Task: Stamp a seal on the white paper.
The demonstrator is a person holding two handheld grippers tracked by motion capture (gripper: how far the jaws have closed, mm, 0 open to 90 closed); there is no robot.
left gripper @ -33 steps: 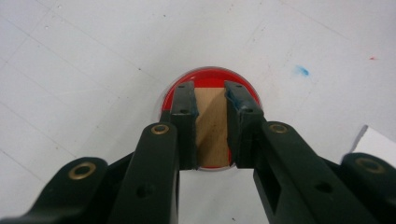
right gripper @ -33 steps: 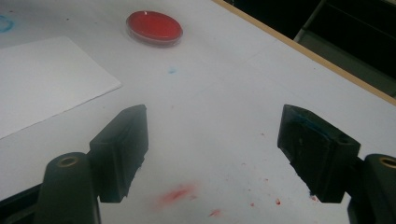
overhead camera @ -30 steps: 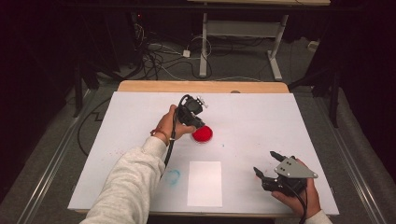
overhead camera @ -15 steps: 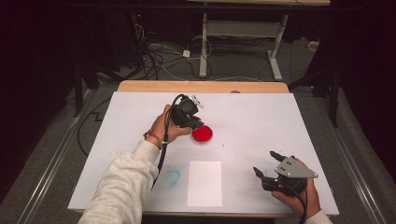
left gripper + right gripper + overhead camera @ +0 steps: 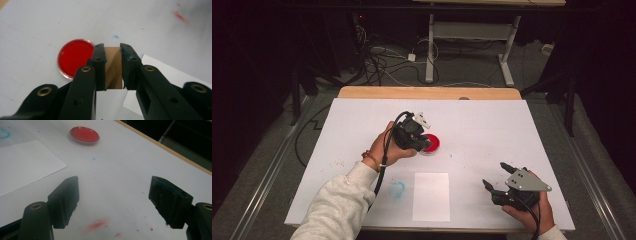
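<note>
Left gripper [image 5: 112, 50], clamped on a wooden block [image 5: 113, 67], has drawn back off the red dish [image 5: 75, 58] at frame centre, likely inked; right gripper [image 5: 113, 202] rests wide open, empty, lower right

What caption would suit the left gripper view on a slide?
Left gripper clamps a small wooden block above the white table, beside a red dish.

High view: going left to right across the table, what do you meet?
Blue smudge → left gripper → white paper → right gripper.
</note>
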